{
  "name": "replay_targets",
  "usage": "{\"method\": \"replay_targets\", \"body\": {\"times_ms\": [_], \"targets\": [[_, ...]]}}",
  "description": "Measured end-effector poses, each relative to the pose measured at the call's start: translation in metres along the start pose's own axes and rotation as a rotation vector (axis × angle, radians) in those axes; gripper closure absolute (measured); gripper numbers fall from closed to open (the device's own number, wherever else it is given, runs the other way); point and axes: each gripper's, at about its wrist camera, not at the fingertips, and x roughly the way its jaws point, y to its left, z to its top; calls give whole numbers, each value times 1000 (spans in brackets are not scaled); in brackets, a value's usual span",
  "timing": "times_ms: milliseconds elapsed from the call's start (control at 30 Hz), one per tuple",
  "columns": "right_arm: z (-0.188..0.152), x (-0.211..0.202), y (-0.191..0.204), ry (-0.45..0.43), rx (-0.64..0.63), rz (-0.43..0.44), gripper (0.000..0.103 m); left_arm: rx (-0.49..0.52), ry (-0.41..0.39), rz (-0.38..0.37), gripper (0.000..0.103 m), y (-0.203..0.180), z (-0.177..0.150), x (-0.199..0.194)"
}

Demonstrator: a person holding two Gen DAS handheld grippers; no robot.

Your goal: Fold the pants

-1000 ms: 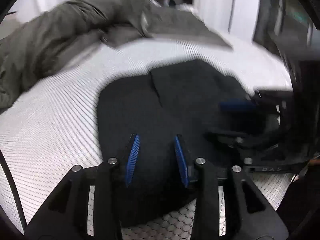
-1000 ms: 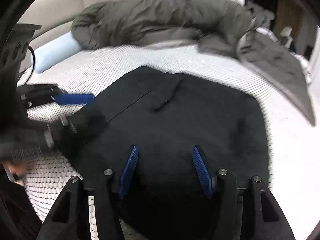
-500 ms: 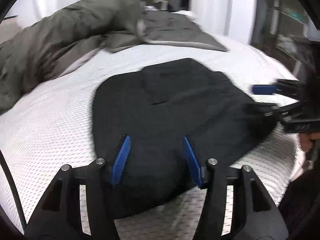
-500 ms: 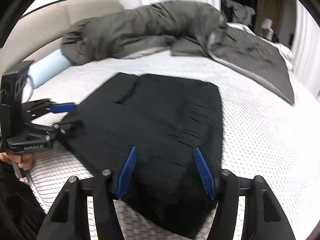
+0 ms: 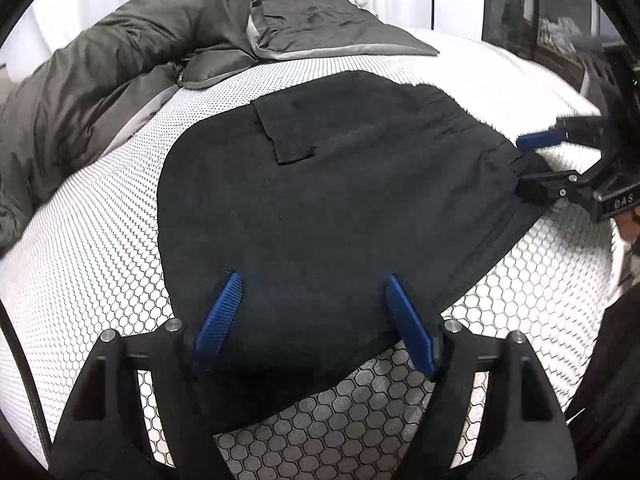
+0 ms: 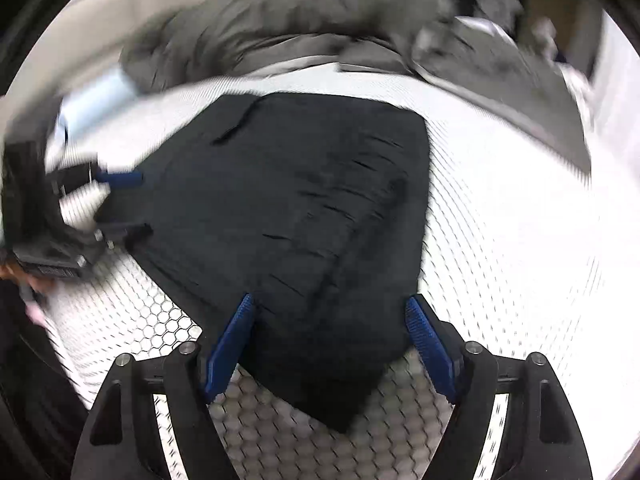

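Both claws are spread wide now, and that's the news: a second ago the left gripper [image 5: 312, 320] had its blue pads much closer together over the cloth, and they have opened out since. The right gripper [image 6: 330, 340] has its jaws apart too, nothing between them but the near corner of the pants [image 6: 304, 216] lying flat underneath.

The pants fill the centre of both frames, a dark folded slab on the white mattress [image 5: 80, 248], with a pocket flap showing upper centre in the left view. Across the last second the views have pulled back and swung round, so more of the bundle is in sight and its outline reads as a compact rectangle. The right view is smeared with motion, so that hand is still travelling.

In the left view the right gripper sits at the right edge, its tips just at the cloth's right corner; I cannot tell whether they touch it. The grey duvet [image 5: 120, 56] lies heaped at upper left, well apart.

My read: a fold has just been laid and released, and the hands are lining up on the near edge for the next one.
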Motion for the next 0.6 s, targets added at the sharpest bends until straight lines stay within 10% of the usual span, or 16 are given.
{"method": "replay_targets", "body": {"times_ms": [300, 433, 500, 600], "targets": [[18, 5, -30, -53, 289, 354, 48, -283, -87, -93, 31, 62, 16, -22], [9, 25, -17, 36, 319, 280, 60, -317, -68, -67, 31, 77, 15, -12], [14, 6, -11, -14, 280, 273, 89, -322, -68, -66, 31, 80, 14, -13], [13, -25, -8, -84, 258, 297, 93, -321, -77, -63, 31, 84, 15, -15]]}}
